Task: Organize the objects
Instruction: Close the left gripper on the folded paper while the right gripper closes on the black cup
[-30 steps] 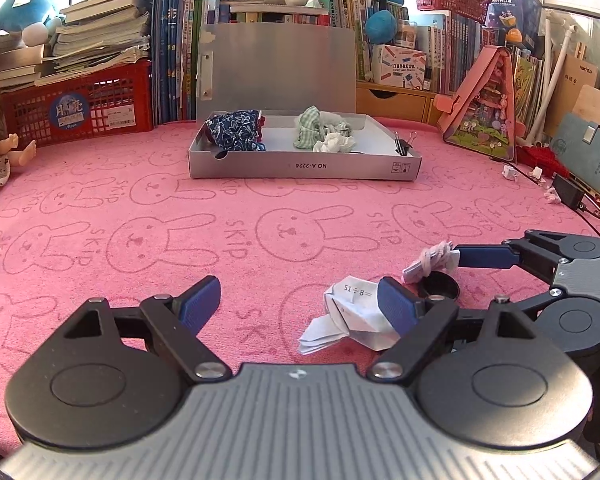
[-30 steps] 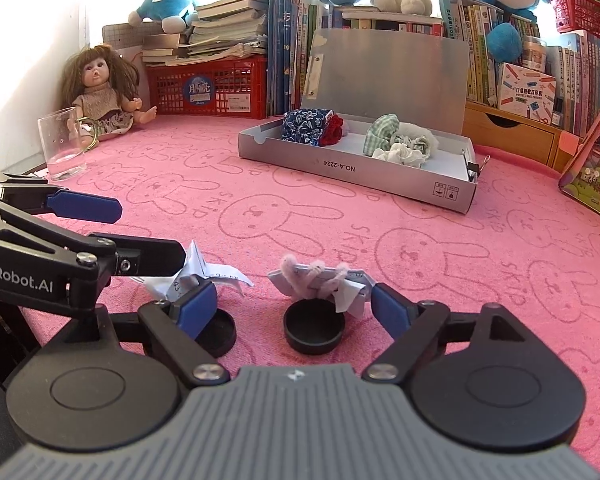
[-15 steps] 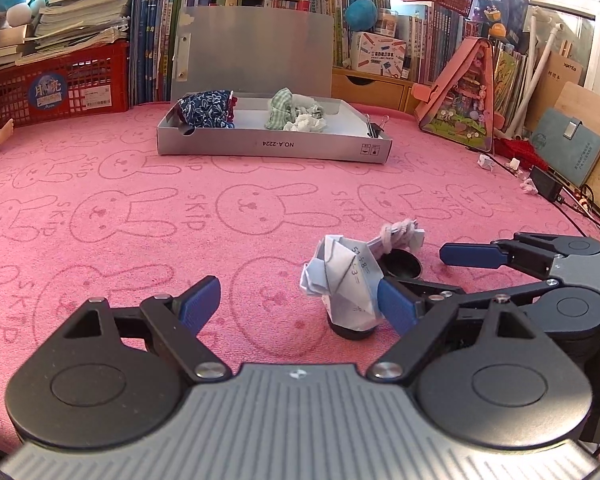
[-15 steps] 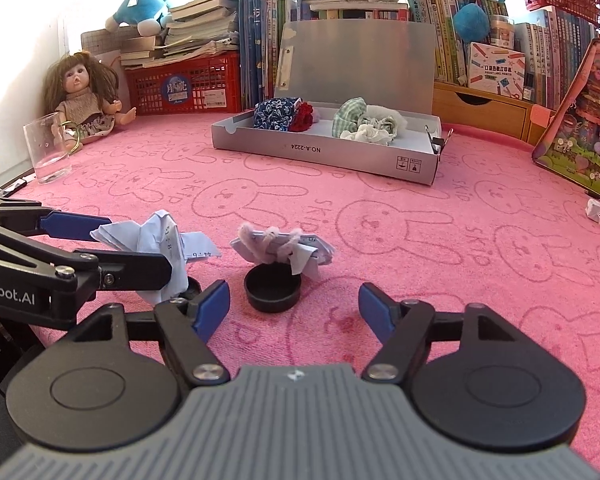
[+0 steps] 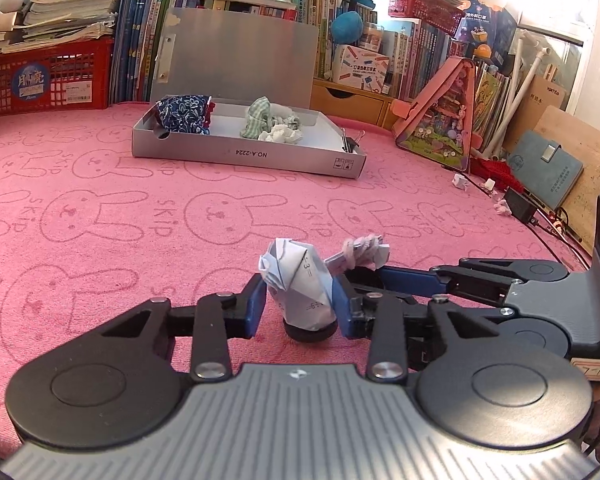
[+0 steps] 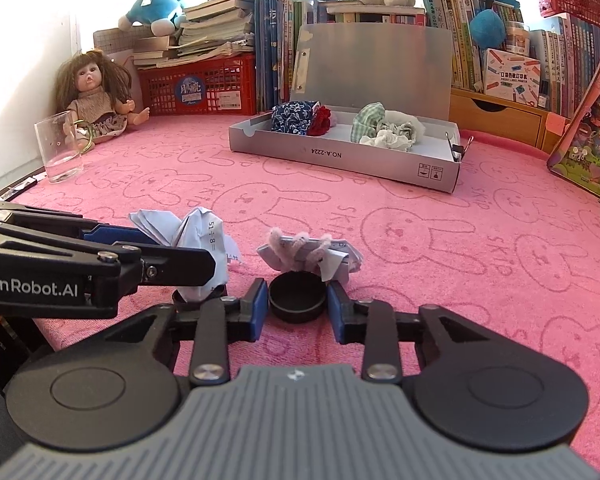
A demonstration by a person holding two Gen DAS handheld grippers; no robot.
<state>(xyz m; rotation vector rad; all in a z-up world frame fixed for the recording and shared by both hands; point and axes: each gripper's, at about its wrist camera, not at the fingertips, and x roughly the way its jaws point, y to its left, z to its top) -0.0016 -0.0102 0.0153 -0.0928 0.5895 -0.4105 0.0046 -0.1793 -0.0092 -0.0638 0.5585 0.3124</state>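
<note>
Low in the left wrist view: left gripper, jaws just drawn in, blue pads pinching a crumpled paper ball printed with sums, from both sides. Beneath the paper, a small black cap on the pink bunny-print cloth; whether the paper is stuck into the cap or merely sits on it, impossible to tell. Just right of the paper, partly hidden behind it, a folded paper scrap wrapped in fuzzy pink pipe cleaner. Entering from the right edge, the right gripper, its blue fingers reaching in beside the left one.

Lower centre of the right wrist view: right gripper, jaws just closed in, pads clamped on a second black cap from either side. Directly behind this cap, touching its far rim, the pipe-cleaner scrap. From the left edge, the left gripper with the paper ball squeezed between its fingers, close beside the right one.

Upper centre of both views: an open grey cardboard box, lid standing upright at the back. Inside, a blue floral cloth bundle at the left end, a green checked cloth and white crumpled pieces near the middle, a binder clip on the right rim.

Upper left of the right wrist view: a doll seated by the wall, a clear glass in front of it, a red crate behind. Along the top, books and plush toys.
</note>
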